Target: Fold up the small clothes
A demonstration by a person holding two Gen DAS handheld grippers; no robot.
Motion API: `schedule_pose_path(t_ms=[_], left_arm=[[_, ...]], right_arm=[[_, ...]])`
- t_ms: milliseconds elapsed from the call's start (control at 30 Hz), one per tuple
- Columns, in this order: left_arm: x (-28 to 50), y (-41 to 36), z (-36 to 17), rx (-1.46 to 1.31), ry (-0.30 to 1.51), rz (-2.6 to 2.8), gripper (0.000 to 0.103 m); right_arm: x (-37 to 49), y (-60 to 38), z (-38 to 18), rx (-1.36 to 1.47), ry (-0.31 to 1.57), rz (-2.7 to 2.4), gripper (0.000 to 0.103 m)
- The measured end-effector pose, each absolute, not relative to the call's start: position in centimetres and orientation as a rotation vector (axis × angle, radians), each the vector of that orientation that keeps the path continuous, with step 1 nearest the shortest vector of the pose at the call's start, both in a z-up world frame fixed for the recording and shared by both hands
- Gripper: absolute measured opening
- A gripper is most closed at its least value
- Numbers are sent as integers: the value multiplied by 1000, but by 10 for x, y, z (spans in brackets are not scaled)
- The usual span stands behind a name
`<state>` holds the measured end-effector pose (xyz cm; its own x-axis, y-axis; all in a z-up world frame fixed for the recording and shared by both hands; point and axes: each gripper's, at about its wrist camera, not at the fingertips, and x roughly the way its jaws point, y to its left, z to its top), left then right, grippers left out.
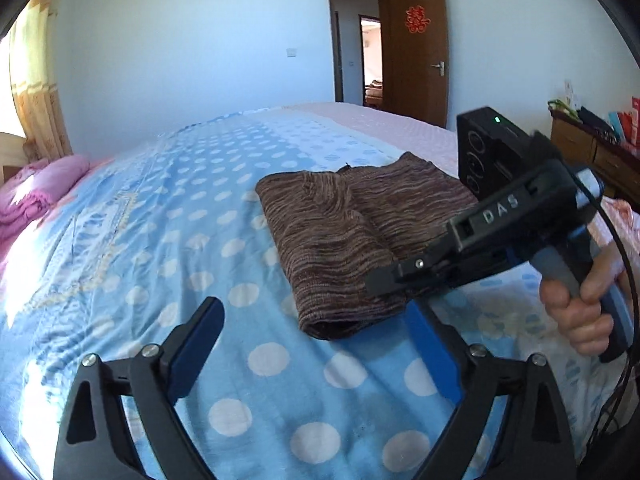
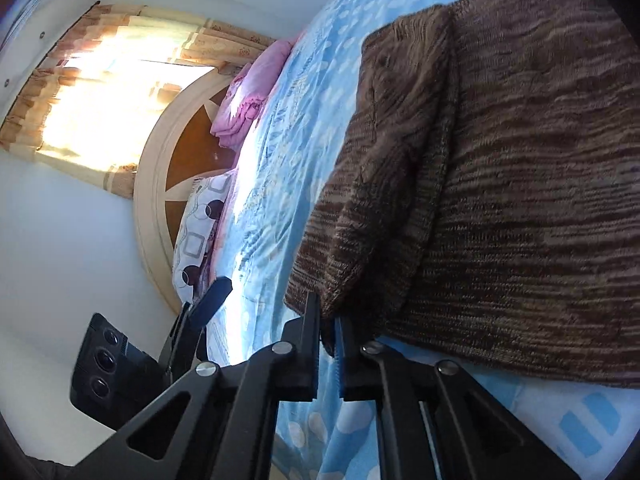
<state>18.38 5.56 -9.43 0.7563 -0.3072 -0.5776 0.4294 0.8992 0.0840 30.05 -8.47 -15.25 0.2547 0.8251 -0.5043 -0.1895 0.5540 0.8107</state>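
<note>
The brown knit garment [image 1: 344, 240] lies folded on the polka-dot bed [image 1: 168, 248]; the right gripper [image 2: 329, 322] pinches its near edge, the left gripper [image 1: 316, 344] spread wide

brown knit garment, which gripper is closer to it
Right. The right gripper is shut on the near edge of the brown knit garment; the left gripper stands open just short of it, not touching.

A folded sweater [image 1: 340, 240] is lying on the bed [image 1: 160, 240], right of its middle (toward the near edge). A bundled quilt [image 1: 40, 188] is sitting far left, a door [image 1: 416, 48] standing behind.
</note>
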Motion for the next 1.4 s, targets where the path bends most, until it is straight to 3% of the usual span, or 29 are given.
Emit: schedule_pose_path(t_ms=[467,533,567,600,667,700,767,833,1000,1300,1333,1367,1400], left_arm=[[205,-16,-110,549,421,-427,94],[218,-24,-114,538,449,-430,76],[226,-27,-116,517,478,-439,56],[231,-28,-118,495,491,-448,42],[239,-26,-116,444,513,-446,27],[242,-20,-112,392,516,-451,20],[248,-3,-107,281,523,-456,17],[257,19,-103,136,549,-465,15],[266,61,-101,-173,566,-530,14],[251,68,-96,-230,518,-581,14],[252,69,-96,-231,516,-586,14],[250,68,-96,-230,517,-585,14],[259,67,-100,-228,521,-584,14]], right_arm=[[312,-100,-114,812,1061,878,4],[311,-98,-111,786,1059,888,4],[310,-97,-109,760,1059,887,6],[312,-100,-107,748,1049,872,6],[315,-108,-104,685,1047,842,7],[317,-115,-99,653,1024,822,10],[325,-136,-93,658,957,776,45],[336,-161,-95,720,902,707,62],[371,-182,-118,850,912,622,62],[426,-140,-145,813,993,597,61],[431,-135,-145,798,994,600,51],[435,-131,-144,774,993,595,31],[439,-126,-143,736,996,581,22]])
